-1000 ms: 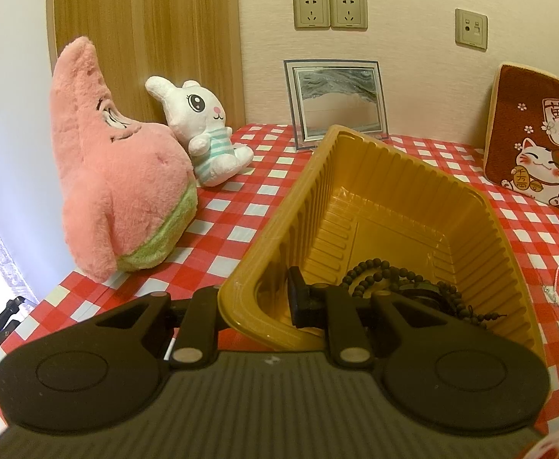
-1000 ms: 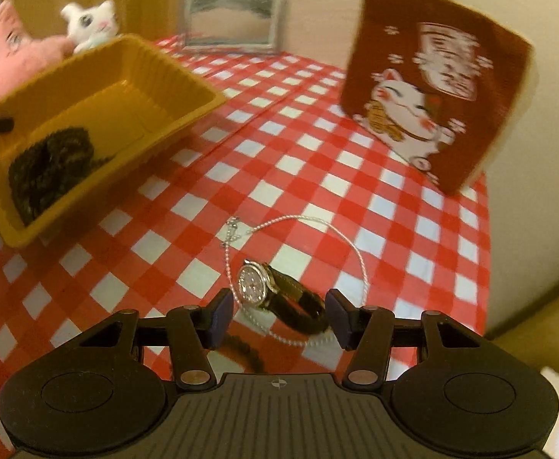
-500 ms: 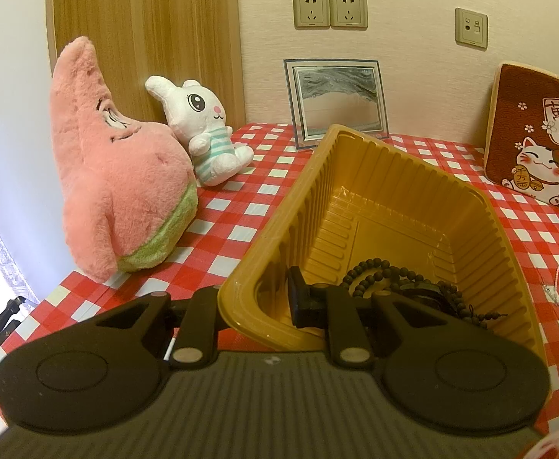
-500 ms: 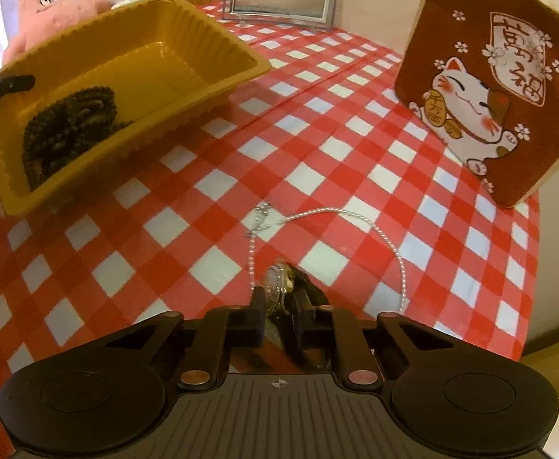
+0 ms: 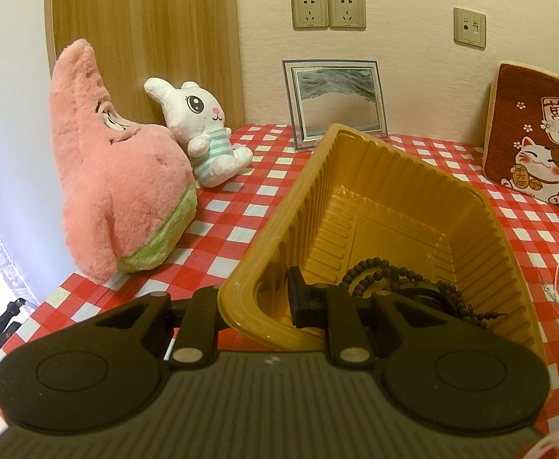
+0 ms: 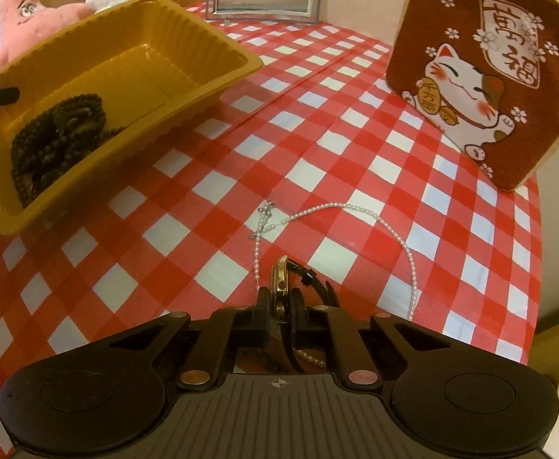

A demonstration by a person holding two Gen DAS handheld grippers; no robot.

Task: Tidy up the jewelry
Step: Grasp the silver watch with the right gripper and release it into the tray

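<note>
Your right gripper (image 6: pixel 279 308) has closed on the watch (image 6: pixel 280 287), now lifted edge-up off the worktop (image 6: pixel 317 145); carry it to the tray (image 6: pixel 202 38) at ten o'clock. Your left gripper (image 5: pixel 258 300) stays clamped on the tray's near rim, tilting it.

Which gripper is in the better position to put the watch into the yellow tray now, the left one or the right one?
Right. The right gripper is shut on the watch, above the checked cloth. The left gripper is busy: it clamps the near wall of the yellow tray and holds it tilted.
</note>
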